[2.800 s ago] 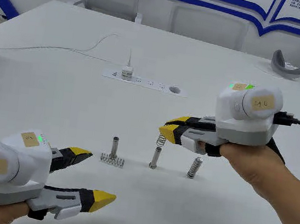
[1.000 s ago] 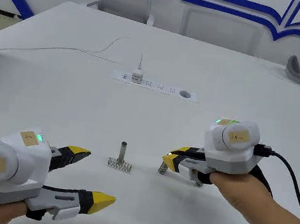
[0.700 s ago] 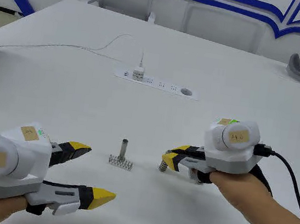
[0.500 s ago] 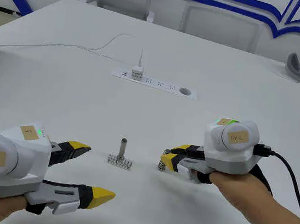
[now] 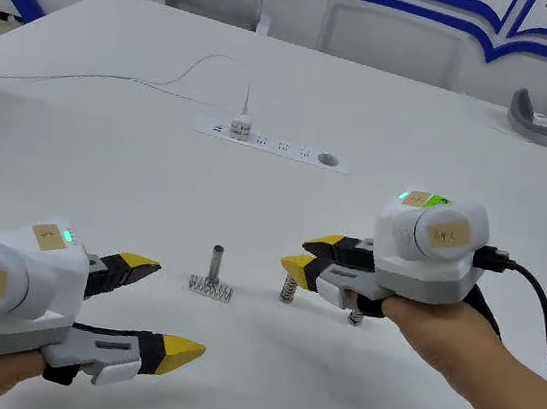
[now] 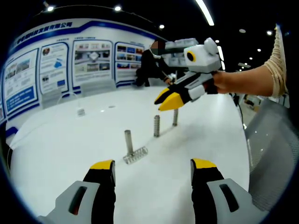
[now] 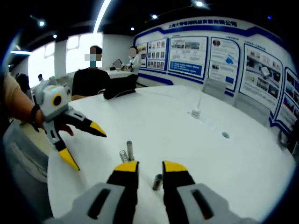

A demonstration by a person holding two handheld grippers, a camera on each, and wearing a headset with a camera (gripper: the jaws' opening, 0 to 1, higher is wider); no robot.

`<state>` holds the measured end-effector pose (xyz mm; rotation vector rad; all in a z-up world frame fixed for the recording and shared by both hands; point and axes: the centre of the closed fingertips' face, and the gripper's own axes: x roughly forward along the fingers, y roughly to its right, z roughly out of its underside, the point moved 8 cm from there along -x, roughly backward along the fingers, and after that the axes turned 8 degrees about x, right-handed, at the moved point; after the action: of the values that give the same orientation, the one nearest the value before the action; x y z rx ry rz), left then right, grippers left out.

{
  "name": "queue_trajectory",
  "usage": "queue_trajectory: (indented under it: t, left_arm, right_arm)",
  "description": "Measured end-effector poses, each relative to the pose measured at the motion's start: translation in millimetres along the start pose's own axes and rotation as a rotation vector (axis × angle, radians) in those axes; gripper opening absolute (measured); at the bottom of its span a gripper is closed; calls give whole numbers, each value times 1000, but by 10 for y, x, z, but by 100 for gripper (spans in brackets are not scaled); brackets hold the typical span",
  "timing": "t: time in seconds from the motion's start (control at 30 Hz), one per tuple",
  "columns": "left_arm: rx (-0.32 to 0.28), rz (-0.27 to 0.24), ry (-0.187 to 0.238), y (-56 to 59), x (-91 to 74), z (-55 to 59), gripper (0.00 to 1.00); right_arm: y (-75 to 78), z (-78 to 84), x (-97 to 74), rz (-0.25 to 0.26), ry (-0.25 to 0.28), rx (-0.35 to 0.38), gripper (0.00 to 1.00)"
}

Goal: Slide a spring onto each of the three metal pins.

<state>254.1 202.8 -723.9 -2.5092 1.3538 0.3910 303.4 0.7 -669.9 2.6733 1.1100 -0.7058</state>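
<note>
— If after the loose spring (image 5: 210, 288), look by the foot of the bare pin (image 5: 216, 260): flat on the table (image 5: 106, 172), just beside the base (touching or not, cannot tell).
— And the other pins?
— Both upright, to the right of the bare one in the head view. Middle pin (image 5: 288, 289) wearing a coil (image 6: 157, 126) along its shaft. Third pin (image 5: 354, 317) mostly hidden under the right gripper (image 5: 307, 254).
— Gripping anything there?
— No. Jaws a narrow gap apart with nothing held, poised just above the middle pin. From the right gripper view, looking down on that pin's top between the two tips.
— Left gripper (image 5: 159, 308)?
— Spread wide, also holding nothing. Low over the table, near the loose spring but apart from it, pointed toward the bare pin.
— Farther out?
— A power strip (image 5: 261, 142) flat on the table, well beyond the pins.
</note>
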Motion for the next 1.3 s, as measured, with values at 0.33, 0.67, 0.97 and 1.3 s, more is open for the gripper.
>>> queue_trajectory:
  t: [0.33, 0.67, 0.97, 1.3]
  left_arm:
    - [1, -4, -2, -13, -14, 8, 66]
    - [0, -11, -5, -14, -22, 13, 66]
    - [-1, -13, -7, -22, -24, 25, 66]
    - [-2, -12, -4, -35, -13, 26, 66]
  right_arm:
    - [-169, -39, 158, -56, -8, -37, 20]
    - [-309, 129, 379, -126, -87, -64, 20]
    - [-284, 228, 501, -138, -147, -69, 20]
    - [-288, 282, 583, -153, -194, -86, 21]
